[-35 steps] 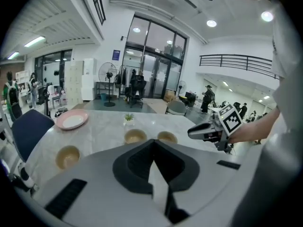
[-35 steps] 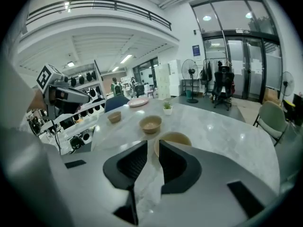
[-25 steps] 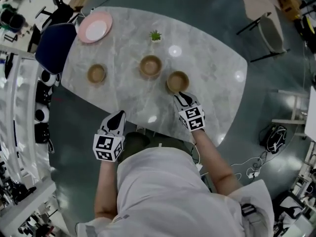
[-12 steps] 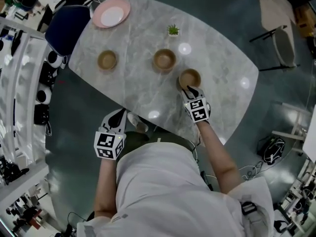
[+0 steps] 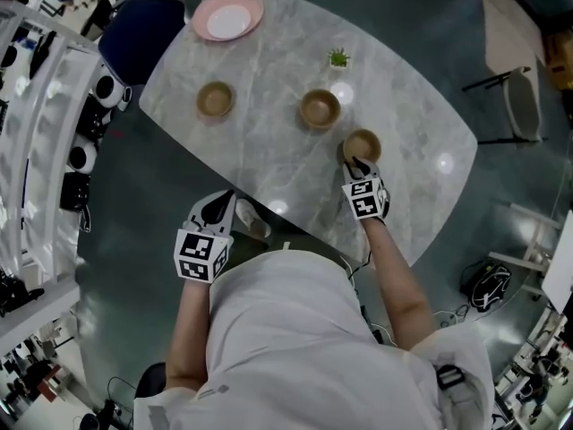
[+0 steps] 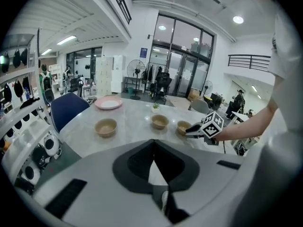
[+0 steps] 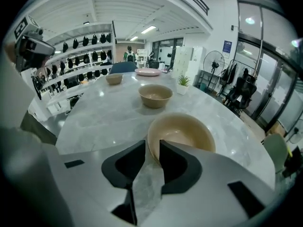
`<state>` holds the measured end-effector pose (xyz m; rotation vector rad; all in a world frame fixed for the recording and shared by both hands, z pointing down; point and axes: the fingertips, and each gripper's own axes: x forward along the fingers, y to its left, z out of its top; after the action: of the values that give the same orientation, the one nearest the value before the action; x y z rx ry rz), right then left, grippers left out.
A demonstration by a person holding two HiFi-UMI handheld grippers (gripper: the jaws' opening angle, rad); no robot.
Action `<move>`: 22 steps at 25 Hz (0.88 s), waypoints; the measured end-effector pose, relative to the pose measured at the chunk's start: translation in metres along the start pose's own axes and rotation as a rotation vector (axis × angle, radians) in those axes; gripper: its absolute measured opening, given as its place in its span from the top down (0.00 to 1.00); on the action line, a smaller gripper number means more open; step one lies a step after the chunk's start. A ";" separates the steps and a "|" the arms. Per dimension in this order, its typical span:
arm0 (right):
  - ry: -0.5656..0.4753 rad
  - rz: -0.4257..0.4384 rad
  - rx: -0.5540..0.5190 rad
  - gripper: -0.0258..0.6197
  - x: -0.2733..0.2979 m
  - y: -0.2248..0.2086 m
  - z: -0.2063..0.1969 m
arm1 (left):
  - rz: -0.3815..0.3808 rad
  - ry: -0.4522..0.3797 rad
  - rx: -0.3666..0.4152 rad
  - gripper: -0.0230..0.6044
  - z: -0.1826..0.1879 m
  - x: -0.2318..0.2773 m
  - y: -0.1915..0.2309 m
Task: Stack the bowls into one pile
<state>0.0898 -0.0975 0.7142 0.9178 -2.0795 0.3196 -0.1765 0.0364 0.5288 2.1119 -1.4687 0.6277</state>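
Observation:
Three tan bowls stand on the marble table [image 5: 269, 164]: a left bowl [image 5: 215, 99], a middle bowl [image 5: 320, 109] and a right bowl [image 5: 362, 146]. My right gripper [image 5: 355, 162] is at the right bowl's near rim. In the right gripper view this bowl [image 7: 182, 134] has its rim between the jaws, one jaw outside and one inside. The right gripper [image 7: 152, 145] is open; its jaws have just been closing slightly. My left gripper [image 5: 222, 206] hangs shut and empty off the table's near edge. The left gripper view shows that gripper [image 6: 152, 145] and all three bowls beyond it.
A pink plate [image 5: 228, 21] lies at the table's far left end, beside a blue chair [image 5: 143, 34]. A small potted plant [image 5: 337, 58] stands behind the middle bowl. White shelving [image 5: 36, 106] runs along the left side.
My right gripper has come down and forward onto the right bowl's near rim. My left gripper has drifted a little along the table's near edge. The bowls have not moved.

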 end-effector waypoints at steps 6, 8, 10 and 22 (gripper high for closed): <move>0.038 -0.035 -0.035 0.84 0.008 -0.001 -0.002 | 0.011 0.003 -0.004 0.96 -0.007 -0.009 0.015; 0.050 -0.046 -0.039 0.85 0.009 -0.002 -0.002 | 0.013 -0.004 -0.009 0.96 -0.008 -0.010 0.020; 0.066 -0.049 -0.038 0.85 0.011 -0.001 -0.002 | 0.015 -0.011 -0.016 0.96 -0.007 -0.011 0.024; 0.065 -0.088 -0.068 0.91 -0.002 0.002 0.023 | -0.035 -0.039 -0.052 0.96 -0.009 -0.010 0.035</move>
<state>0.0759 -0.1070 0.6984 0.9429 -1.9723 0.2285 -0.2135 0.0393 0.5341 2.1162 -1.4499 0.5319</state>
